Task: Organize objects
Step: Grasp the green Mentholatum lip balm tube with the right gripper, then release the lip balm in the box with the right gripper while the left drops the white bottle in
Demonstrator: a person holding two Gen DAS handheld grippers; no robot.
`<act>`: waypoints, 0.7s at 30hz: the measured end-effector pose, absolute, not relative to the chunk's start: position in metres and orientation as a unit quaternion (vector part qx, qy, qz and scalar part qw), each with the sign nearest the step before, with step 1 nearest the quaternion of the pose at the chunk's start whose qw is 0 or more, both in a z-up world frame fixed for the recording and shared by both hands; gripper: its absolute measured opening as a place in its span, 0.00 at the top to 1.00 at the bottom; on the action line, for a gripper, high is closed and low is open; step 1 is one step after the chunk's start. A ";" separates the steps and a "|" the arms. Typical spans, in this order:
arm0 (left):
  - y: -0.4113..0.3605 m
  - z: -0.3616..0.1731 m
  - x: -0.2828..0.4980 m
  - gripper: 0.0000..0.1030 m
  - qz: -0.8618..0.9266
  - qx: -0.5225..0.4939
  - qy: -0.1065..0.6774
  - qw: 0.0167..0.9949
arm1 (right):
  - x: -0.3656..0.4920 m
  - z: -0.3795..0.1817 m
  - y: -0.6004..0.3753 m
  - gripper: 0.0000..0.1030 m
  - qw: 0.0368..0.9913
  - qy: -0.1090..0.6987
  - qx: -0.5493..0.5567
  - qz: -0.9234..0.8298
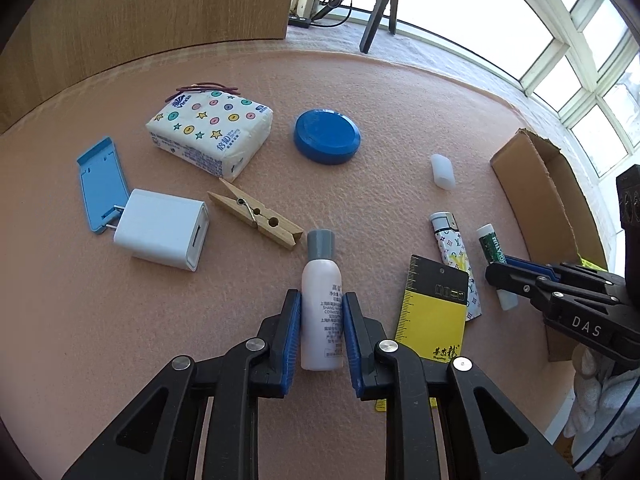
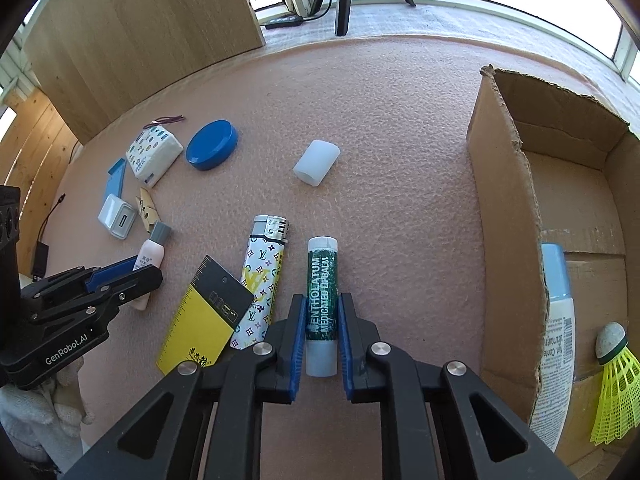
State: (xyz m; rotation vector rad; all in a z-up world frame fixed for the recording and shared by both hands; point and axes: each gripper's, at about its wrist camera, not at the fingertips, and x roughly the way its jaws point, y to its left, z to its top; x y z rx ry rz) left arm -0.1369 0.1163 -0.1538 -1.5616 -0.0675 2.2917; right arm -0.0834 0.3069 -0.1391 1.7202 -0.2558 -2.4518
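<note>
A small pale pink bottle with a grey cap lies on the pink mat, and my left gripper is shut on its body, blue pads against both sides. In the right wrist view the same bottle shows in the left gripper at the left. A green Mentholatum lip balm tube lies straight ahead of my right gripper, whose pads press its lower half. The left wrist view has that tube under the right gripper.
An open cardboard box on the right holds a yellow shuttlecock and a white bottle. On the mat lie a lighter, yellow ruler card, white cap, blue lid, tissue pack, charger and clothespin.
</note>
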 end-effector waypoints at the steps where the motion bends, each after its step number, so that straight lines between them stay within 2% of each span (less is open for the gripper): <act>1: 0.113 -0.153 -0.135 0.79 0.813 -0.553 -0.028 0.181 | -0.080 -0.136 0.308 0.86 0.069 -0.091 0.568 -0.815; 11: 0.106 -0.115 -0.112 0.79 0.828 -0.523 -0.054 0.194 | -0.053 -0.092 0.328 0.87 0.088 -0.125 0.529 -0.835; 21: 0.182 -0.071 -0.098 0.79 0.826 -0.490 -0.041 0.277 | -0.014 -0.053 0.381 0.87 0.057 -0.140 0.492 -0.857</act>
